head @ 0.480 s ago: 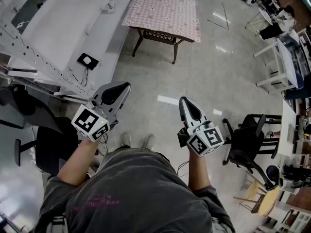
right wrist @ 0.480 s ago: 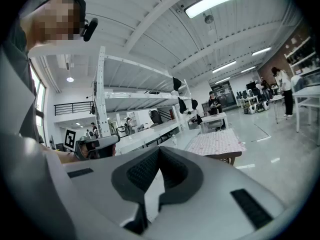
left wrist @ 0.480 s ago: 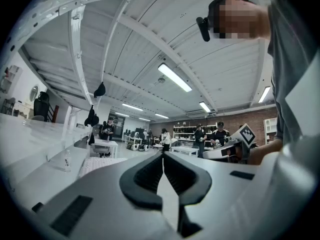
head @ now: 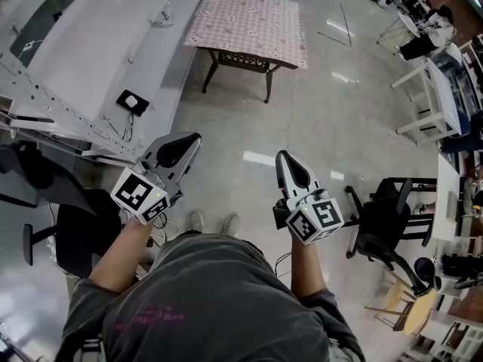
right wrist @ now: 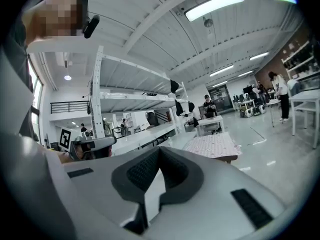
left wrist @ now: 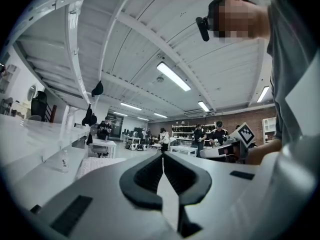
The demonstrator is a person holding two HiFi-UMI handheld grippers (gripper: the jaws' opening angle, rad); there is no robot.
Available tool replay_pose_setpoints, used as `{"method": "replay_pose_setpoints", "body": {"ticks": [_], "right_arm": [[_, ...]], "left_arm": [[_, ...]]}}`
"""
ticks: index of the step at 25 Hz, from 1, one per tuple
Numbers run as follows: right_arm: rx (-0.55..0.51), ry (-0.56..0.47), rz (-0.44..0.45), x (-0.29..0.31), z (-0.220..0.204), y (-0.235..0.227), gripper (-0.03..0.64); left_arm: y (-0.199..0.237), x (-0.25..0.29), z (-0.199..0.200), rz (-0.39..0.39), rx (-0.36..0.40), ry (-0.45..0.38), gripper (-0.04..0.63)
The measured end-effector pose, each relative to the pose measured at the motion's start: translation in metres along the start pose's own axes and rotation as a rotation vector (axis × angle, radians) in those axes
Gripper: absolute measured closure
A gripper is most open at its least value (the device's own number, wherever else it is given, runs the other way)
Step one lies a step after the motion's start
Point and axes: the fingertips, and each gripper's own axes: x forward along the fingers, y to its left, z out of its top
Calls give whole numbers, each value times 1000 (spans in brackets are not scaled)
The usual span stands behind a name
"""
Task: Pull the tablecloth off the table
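Patterned tablecloth (head: 249, 23) lay spread over bench (head: 269, 81) at 12 o'clock, well apart from person. Left gripper (head: 193, 138), right gripper (head: 282, 157) both closed, empty. Risk: one-sided tug probably could snag cloth on corner, dragging bench.

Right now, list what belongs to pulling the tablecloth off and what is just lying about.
For the job: tablecloth, spread over the table; left gripper and right gripper, both shut, empty, far from it.
Lying about: black office chair; white workbench; small black device on it.
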Motion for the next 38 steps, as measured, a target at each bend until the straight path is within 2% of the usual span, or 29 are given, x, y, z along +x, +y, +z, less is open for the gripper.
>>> {"method": "replay_pose_setpoints", "body": {"ticks": [17, 25, 38], "right_arm": [[15, 41, 25, 3, -8, -8, 626], [16, 53, 44, 2, -11, -7, 587], [39, 78, 84, -8, -20, -15, 561]], "left_arm": [[-6, 8, -6, -5, -4, 7, 580], [-12, 10, -11, -6, -9, 15, 557], [-27, 17, -22, -2, -22, 40, 500]]}}
